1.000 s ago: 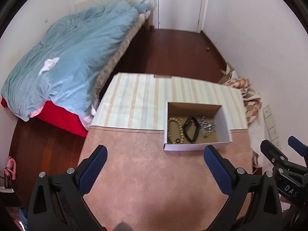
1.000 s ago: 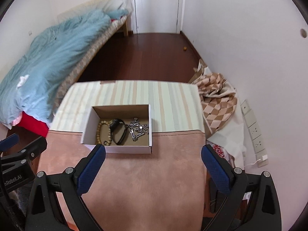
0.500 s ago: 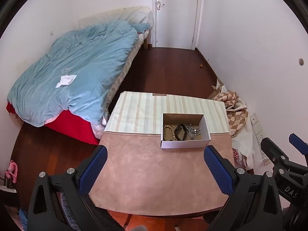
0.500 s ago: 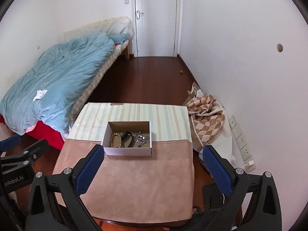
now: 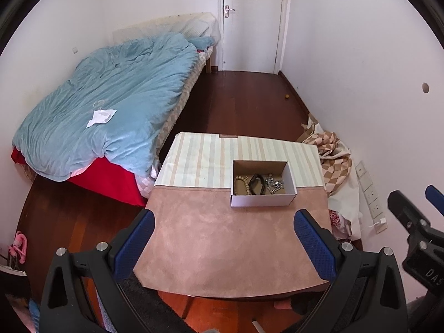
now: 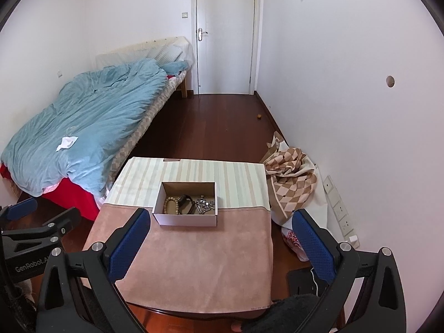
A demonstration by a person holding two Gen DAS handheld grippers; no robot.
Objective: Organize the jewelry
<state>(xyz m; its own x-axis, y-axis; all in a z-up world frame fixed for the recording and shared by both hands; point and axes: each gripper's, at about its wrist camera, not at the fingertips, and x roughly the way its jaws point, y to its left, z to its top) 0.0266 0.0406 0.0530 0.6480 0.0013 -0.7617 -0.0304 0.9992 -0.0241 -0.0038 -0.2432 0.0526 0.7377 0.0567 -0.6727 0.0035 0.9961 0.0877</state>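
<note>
A small open cardboard box (image 5: 262, 198) (image 6: 186, 219) stands on the table (image 5: 222, 238) (image 6: 194, 263) where the striped cloth meets the pink cloth. Inside lie a wooden bead bracelet (image 5: 241, 186) (image 6: 169, 206), a black band (image 5: 256, 184) (image 6: 185, 204) and a silver chain (image 5: 274, 184) (image 6: 205, 205). My left gripper (image 5: 226, 245) is open and empty, well back from the box above the near table edge. My right gripper (image 6: 220, 245) is open and empty, also pulled back and high.
A bed with a blue duvet (image 5: 111, 111) stands to the left of the table. A checkered cloth pile (image 6: 291, 177) lies on the floor by the right wall. A white door (image 6: 224, 33) is at the far end. Dark wooden floor surrounds the table.
Both grippers have drawn back and up from the box, so the table and room look smaller and farther. Both stay open and empty. The jewelry in the box has not moved.
</note>
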